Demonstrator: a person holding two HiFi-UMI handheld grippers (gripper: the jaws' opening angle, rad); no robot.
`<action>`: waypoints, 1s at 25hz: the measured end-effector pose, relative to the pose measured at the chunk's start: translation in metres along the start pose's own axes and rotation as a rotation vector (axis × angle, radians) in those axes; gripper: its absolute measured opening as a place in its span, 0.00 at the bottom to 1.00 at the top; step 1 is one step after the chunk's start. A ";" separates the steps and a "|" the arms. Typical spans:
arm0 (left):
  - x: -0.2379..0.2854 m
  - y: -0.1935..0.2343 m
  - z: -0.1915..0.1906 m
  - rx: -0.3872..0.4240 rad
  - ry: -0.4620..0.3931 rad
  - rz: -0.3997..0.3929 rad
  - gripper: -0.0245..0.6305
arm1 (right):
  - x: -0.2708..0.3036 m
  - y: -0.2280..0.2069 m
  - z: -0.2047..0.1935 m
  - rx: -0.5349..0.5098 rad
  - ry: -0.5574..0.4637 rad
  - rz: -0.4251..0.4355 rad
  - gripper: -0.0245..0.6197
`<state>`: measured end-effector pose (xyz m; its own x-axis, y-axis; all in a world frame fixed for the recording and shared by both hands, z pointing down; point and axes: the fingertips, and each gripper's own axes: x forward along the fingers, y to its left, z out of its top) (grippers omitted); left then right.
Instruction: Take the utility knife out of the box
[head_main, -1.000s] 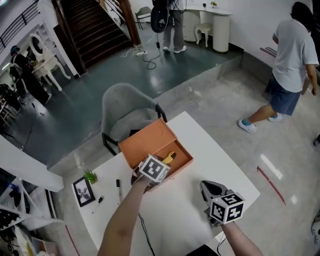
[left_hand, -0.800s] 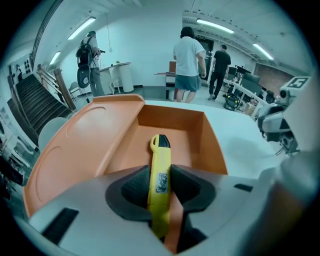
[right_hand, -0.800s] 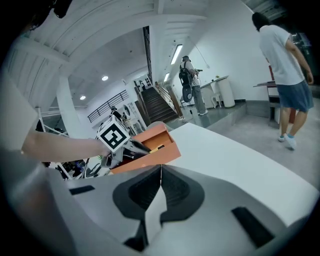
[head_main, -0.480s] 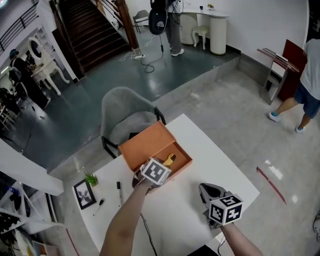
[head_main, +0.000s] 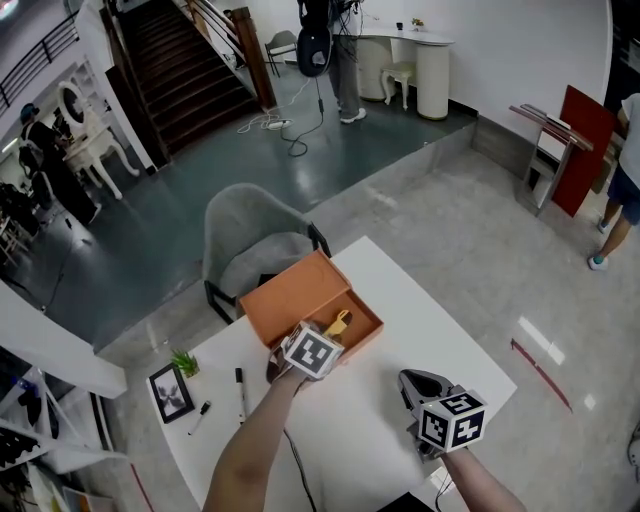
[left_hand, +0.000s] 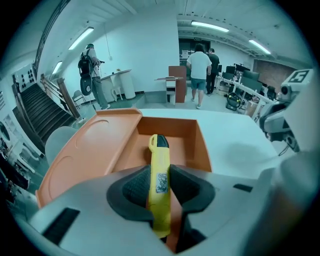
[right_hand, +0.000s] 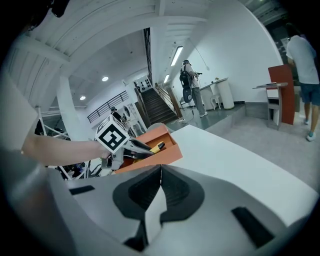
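- Nearest, one of two grippers, the right gripper (right_hand: 159, 172), hangs over the white square table (head_main: 420, 300), jaws pressed together, empty.
- The left gripper (left_hand: 160, 187) is closing its jaws on the single yellow plastic utility knife (left_hand: 159, 155), pads against both sides.
- The knife's tip reaches over the one open orange cardboard box (left_hand: 172, 131).
- Farthest, a person (head_main: 622, 185) has walked to the right edge since a second ago.

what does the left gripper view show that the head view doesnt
Only the left gripper view: the left gripper with its jaws closing, pads against the sides of the yellow utility knife, and the label on the knife. Only the head view: the picture frame, small plant and black marker on the white table. Both: the open orange box with the knife's far end over it.
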<state>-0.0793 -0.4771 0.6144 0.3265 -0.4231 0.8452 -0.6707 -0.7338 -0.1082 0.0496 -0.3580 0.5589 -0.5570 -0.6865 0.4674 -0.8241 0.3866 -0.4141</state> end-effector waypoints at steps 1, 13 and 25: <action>-0.003 -0.001 0.002 -0.001 -0.011 0.001 0.22 | -0.001 0.002 0.000 -0.001 -0.002 0.000 0.04; -0.049 -0.009 0.023 -0.012 -0.164 0.048 0.22 | -0.012 0.019 0.006 -0.021 -0.028 0.008 0.04; -0.109 -0.021 0.024 -0.135 -0.335 0.088 0.22 | -0.025 0.045 0.013 -0.060 -0.055 0.033 0.04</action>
<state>-0.0848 -0.4286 0.5113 0.4487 -0.6486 0.6148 -0.7806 -0.6194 -0.0837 0.0280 -0.3313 0.5180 -0.5790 -0.7049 0.4098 -0.8108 0.4449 -0.3802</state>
